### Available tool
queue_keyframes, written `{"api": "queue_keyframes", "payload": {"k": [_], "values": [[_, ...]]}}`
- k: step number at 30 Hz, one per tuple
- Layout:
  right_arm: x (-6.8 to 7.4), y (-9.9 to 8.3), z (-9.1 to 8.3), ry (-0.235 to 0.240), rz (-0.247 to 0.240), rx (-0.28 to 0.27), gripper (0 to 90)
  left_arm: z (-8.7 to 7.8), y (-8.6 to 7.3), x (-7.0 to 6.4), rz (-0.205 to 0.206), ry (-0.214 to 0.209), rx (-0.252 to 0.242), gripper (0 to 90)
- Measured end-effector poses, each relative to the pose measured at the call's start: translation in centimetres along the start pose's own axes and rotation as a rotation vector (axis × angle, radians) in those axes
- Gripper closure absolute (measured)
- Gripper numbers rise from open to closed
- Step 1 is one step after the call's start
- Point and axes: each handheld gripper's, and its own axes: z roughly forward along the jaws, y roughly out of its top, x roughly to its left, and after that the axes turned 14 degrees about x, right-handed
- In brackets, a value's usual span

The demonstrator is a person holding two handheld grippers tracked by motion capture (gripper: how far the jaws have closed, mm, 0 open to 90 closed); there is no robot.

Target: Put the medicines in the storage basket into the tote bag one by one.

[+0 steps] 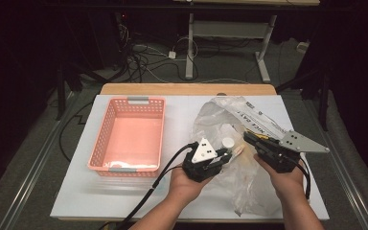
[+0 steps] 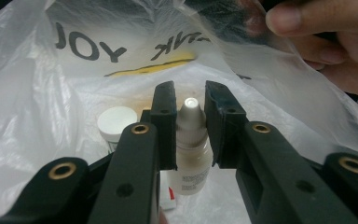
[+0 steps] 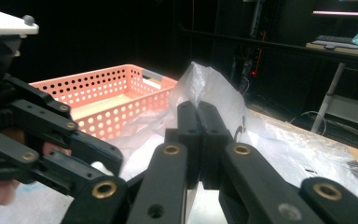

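A crumpled clear plastic bag (image 1: 220, 115) with black lettering lies on the right of the white tabletop. My left gripper (image 1: 230, 153) reaches into its mouth. In the left gripper view my left gripper (image 2: 189, 88) is shut on a small white dropper bottle (image 2: 191, 135), with one pad pressed to each side. A white-capped jar (image 2: 116, 121) sits just left of the bottle, inside the bag (image 2: 37, 93). My right gripper (image 1: 247, 136) is at the bag's upper edge. Its jaws (image 3: 198, 107) are closed together on the bag's film (image 3: 205, 84), holding it up.
An empty pink perforated basket (image 1: 100, 139) stands on the left half of the white board (image 1: 182, 108); it also shows beyond the bag in the right gripper view (image 3: 102, 93). A hand (image 2: 326, 42) is close by at the bag's raised edge. Cables and table legs lie beyond the far edge.
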Motion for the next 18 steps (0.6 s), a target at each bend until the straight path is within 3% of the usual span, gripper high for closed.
{"api": "queue_keyframes", "payload": {"k": [5, 18], "values": [[0.0, 0.0, 0.1, -0.001, 0.001, 0.001, 90.0, 1.3, 0.5, -0.1, 0.016, -0.001, 0.002, 73.5], [-0.1, 0.0, 0.0, -0.001, 0.002, -0.002, 90.0, 5.5, 1.8, -0.4, 0.013, 0.012, -0.008, 73.5]]}}
